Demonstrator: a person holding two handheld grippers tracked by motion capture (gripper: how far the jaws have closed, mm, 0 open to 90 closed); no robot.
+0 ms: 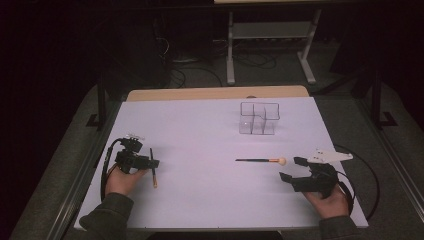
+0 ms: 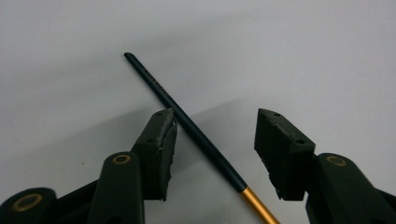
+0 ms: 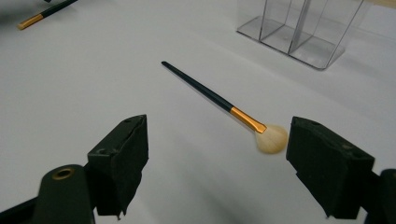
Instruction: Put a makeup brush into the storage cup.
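Brush (image 2: 196, 133) bristles cut off below

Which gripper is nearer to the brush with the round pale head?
Right. The right gripper sits just beside the fluffy brush, near its head. The left gripper is far across the table, its fingers around the thin brush.

No readable text in any view.
The dark handle of the thin brush (image 2: 187, 123) lying on the table between the left gripper's jaws carries a faint printed marking near its tip, too small and blurred to make out.
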